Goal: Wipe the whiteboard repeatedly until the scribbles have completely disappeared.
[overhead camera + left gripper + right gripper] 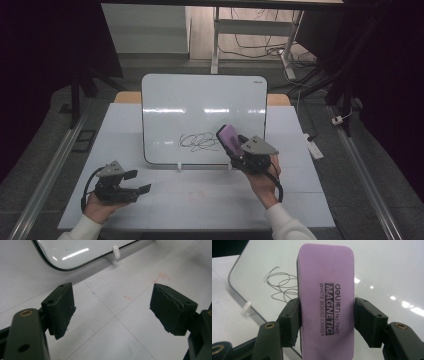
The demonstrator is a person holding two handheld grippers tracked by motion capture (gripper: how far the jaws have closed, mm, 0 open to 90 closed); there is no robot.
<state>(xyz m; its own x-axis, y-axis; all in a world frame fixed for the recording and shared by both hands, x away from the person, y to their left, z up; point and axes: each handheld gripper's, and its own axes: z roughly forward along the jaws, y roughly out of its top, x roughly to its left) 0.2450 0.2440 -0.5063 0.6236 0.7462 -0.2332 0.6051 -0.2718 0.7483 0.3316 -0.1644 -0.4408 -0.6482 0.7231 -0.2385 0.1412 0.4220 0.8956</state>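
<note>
Dim dark surround, bright overhead glare streaks on whiteboard, soft shadows, near tongs slightly blurred

The counter is a white, flat surface, divided by thin seams into large square panels. On its far half stands a whiteboard, leaning back a little, with a dark rim and rounded corners. Two small white clips hold the lower edge of the board and rest directly on the counter. A black scribble is on the lower part of the board. Faint red marks are on the counter in front of the board.
</note>
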